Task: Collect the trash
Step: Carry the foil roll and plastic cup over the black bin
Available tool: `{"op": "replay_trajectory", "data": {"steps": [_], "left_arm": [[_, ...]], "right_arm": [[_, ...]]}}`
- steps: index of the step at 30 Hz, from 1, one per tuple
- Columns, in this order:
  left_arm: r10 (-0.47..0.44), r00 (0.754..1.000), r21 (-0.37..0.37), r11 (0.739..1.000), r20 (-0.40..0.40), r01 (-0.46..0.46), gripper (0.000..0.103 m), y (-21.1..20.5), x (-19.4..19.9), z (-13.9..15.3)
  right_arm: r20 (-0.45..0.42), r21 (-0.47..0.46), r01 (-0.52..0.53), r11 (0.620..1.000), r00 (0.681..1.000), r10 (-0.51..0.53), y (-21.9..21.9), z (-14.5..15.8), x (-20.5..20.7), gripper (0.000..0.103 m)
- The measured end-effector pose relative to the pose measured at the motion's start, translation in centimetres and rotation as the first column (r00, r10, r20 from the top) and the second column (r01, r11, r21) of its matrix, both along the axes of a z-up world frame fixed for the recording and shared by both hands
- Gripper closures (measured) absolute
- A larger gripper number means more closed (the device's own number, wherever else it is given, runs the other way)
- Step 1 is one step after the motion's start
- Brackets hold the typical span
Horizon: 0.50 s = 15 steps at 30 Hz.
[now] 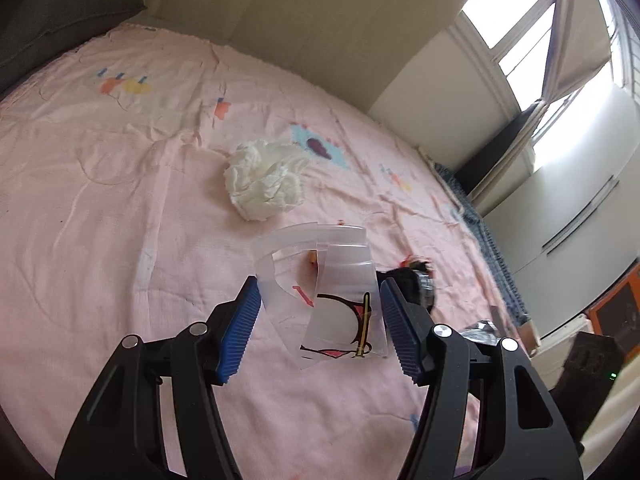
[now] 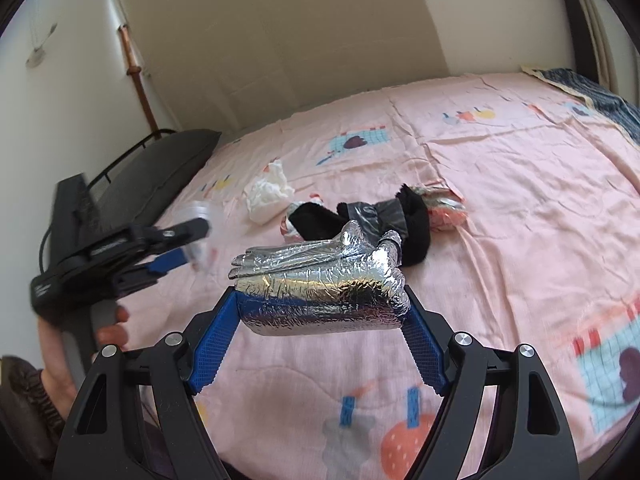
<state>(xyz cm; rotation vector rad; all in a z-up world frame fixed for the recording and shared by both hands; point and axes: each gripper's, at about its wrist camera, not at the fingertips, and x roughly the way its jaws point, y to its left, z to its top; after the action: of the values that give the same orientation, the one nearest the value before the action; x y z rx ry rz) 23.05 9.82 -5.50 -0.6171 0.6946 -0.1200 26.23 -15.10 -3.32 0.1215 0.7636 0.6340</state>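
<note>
My left gripper (image 1: 318,300) is shut on a crushed clear plastic cup (image 1: 332,280) with a red and yellow print, held above the pink bedspread (image 1: 120,200). A crumpled white tissue (image 1: 262,180) lies on the bed beyond it; the tissue also shows in the right wrist view (image 2: 267,192). My right gripper (image 2: 320,304) is shut on a silver foil wrapper (image 2: 320,284) and holds it above the bed. The left gripper (image 2: 176,240) shows blurred at the left of the right wrist view.
A black cloth bundle with grey tape (image 2: 372,216) and a small foil packet (image 2: 444,204) lie mid-bed. A dark pillow (image 2: 156,176) sits at the head. A blue knitted blanket (image 1: 488,252) lies at the bed's far edge, with white cabinets (image 1: 560,220) and windows beyond.
</note>
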Motion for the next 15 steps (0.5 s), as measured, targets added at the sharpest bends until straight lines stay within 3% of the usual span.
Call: {"op": "replay_trajectory", "data": {"steps": [7,10,15], "left_arm": [[-0.011,0.999,0.062,0.998,0.044,0.008,0.041,-1.3,-5.6,1.2],[-0.037,0.999,0.126,0.992,0.037,0.032,0.041,-2.3,-7.3,1.3],[-0.079,0.996,0.204,0.976,0.038,0.069,0.041,-4.0,-9.9,1.4]], "right_arm": [[0.020,0.065,0.030,0.997,0.999,-0.032,-1.6,1.3,-2.8,0.029],[-0.001,0.128,0.036,0.991,0.999,-0.036,-2.5,1.4,-4.1,0.029],[0.009,0.141,0.023,0.990,1.000,-0.025,-3.3,1.9,-7.0,0.029]]}}
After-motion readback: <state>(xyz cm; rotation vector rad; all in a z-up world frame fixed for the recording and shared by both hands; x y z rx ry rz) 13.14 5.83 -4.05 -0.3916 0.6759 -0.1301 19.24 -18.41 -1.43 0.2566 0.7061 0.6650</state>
